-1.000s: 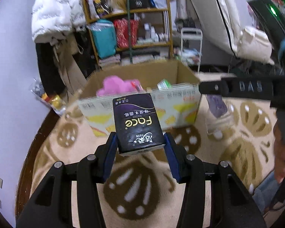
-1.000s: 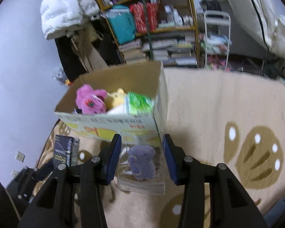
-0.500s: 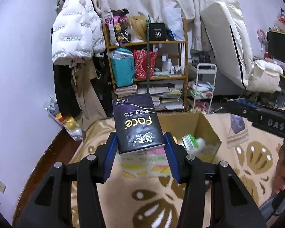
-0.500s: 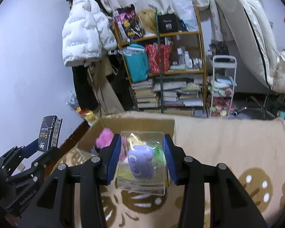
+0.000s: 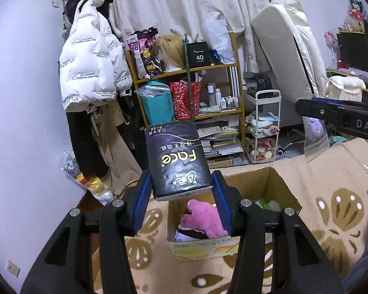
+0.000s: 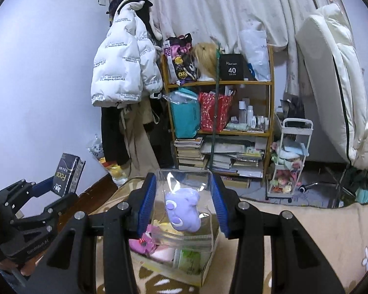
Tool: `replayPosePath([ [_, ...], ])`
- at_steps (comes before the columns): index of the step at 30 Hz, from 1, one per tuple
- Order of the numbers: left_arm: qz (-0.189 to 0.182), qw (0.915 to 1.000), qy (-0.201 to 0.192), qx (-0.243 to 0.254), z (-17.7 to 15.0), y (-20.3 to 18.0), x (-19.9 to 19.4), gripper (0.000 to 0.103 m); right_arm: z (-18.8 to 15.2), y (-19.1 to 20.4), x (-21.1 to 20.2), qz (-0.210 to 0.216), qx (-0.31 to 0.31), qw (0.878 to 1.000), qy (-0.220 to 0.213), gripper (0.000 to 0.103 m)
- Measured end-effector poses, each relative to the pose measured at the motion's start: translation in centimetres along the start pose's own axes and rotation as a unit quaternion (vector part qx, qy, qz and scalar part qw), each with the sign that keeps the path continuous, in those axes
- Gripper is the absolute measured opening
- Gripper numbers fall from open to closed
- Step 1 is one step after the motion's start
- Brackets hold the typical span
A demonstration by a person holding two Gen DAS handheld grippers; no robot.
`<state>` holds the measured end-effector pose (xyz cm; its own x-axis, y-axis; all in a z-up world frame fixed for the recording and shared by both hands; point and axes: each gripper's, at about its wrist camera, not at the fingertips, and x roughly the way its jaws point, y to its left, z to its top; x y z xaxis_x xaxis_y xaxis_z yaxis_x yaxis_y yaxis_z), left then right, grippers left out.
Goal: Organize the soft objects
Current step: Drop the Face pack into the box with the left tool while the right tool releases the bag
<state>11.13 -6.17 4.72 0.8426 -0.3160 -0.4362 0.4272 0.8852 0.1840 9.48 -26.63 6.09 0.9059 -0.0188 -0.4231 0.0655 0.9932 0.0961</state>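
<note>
My left gripper (image 5: 181, 196) is shut on a black "Face" tissue pack (image 5: 177, 158) and holds it in the air above the near left part of an open cardboard box (image 5: 279, 186). The box holds a pink plush (image 5: 204, 216) and other soft items. My right gripper (image 6: 182, 203) is shut on a clear bag with a purple plush (image 6: 182, 208) and holds it above the same box (image 6: 198, 278). The left gripper and tissue pack also show in the right wrist view (image 6: 66, 174). The bag also shows in the left wrist view (image 5: 315, 134).
The box stands on a beige patterned rug (image 5: 331, 196). A wooden shelf (image 5: 189, 93) full of bags and books, a white trolley (image 5: 265, 127), a hanging white jacket (image 5: 90, 66) and a leaning mattress (image 5: 289, 49) are behind it.
Both grippers have risen with their loads. The box has dropped lower in both views and now lies beneath the held tissue pack and bag.
</note>
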Motion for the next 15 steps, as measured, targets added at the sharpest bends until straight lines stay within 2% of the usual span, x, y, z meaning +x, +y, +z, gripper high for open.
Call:
replayPosePath([
  [9,-0.023,0.999,0.033,0.018,-2.9,-1.7,2.7,0.048,-3.2,0.1,3.1,-0.002,-0.003,1.0,0.03,0.048],
  [15,-0.027,0.9976,0.061,0.019,-4.7,-2.2,5.0,0.049,-5.2,-0.5,5.7,0.026,0.026,0.997,0.073,0.048],
])
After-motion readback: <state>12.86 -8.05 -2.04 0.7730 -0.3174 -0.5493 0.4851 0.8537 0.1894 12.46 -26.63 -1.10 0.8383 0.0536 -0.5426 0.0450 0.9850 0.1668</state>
